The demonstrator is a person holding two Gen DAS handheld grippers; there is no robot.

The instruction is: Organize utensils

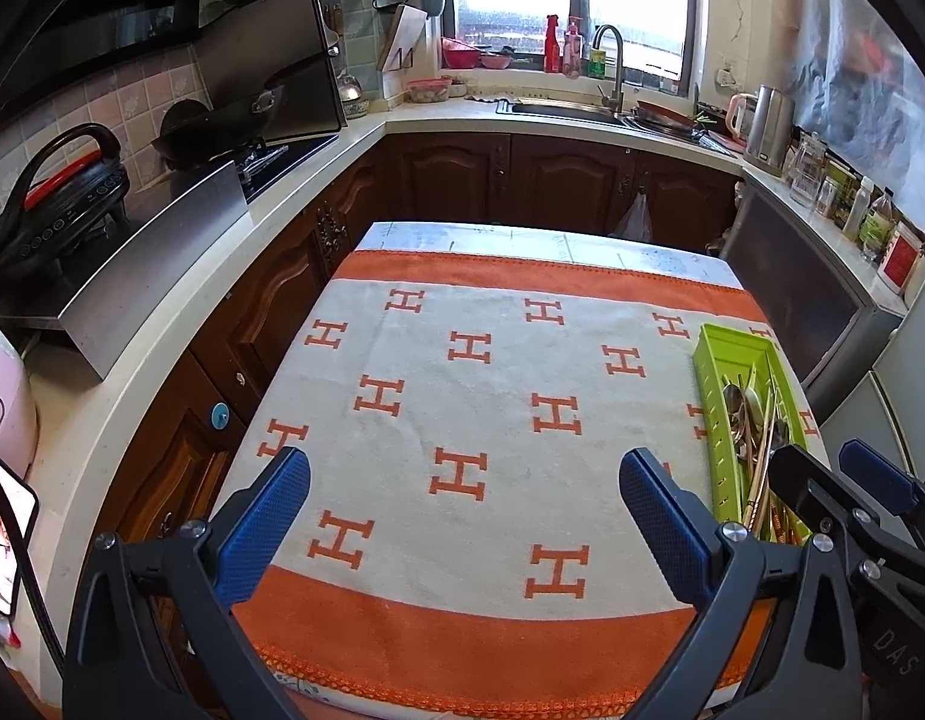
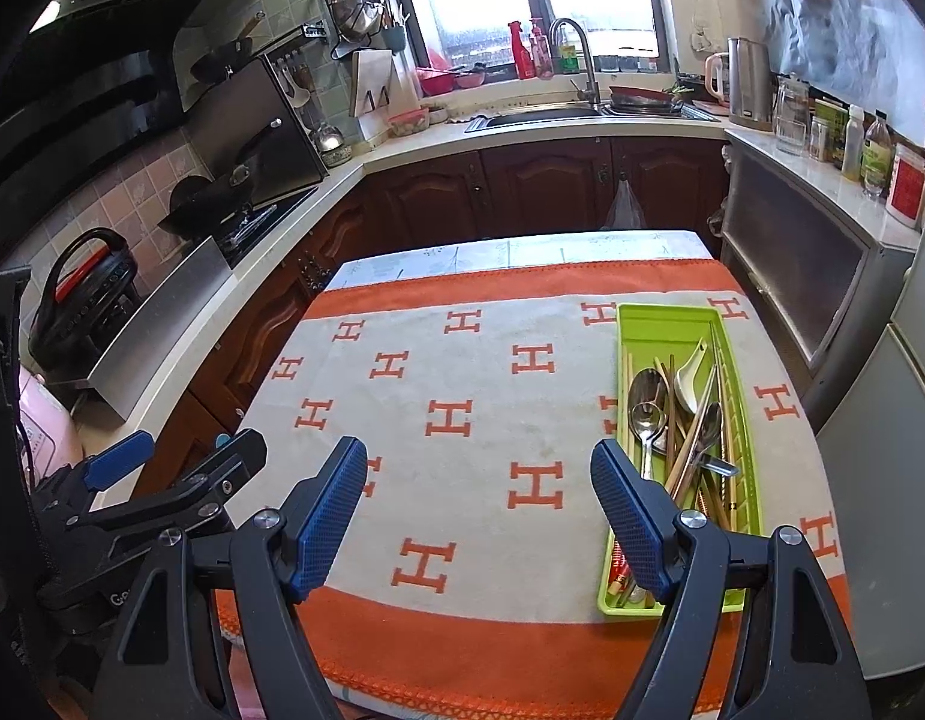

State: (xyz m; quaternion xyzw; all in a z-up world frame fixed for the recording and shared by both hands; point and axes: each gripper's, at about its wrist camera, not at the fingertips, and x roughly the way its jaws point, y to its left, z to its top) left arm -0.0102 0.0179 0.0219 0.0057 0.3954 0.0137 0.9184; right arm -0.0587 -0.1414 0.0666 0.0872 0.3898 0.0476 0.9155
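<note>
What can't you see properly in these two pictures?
- Near end of the green tray, right wrist view: hidden behind the right gripper.
- Utensil count: spoons and chopsticks overlap in a pile.
- Tray's near part, left wrist view: covered by both grippers' black arms.
- Bottle labels: too small.

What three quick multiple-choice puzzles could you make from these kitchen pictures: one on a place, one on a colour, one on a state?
1. Where does the tray lie on the towel?
A. right side
B. left side
C. middle

2. What colour is the tray?
A. orange
B. green
C. blue

3. How do the fingers of the right gripper stand?
A. clamped on a spoon
C. holding the tray
B. apart, empty

Answers: 1 A, it lies along the towel's right edge. 2 B, bright green plastic. 3 B, only towel shows between them.
</note>
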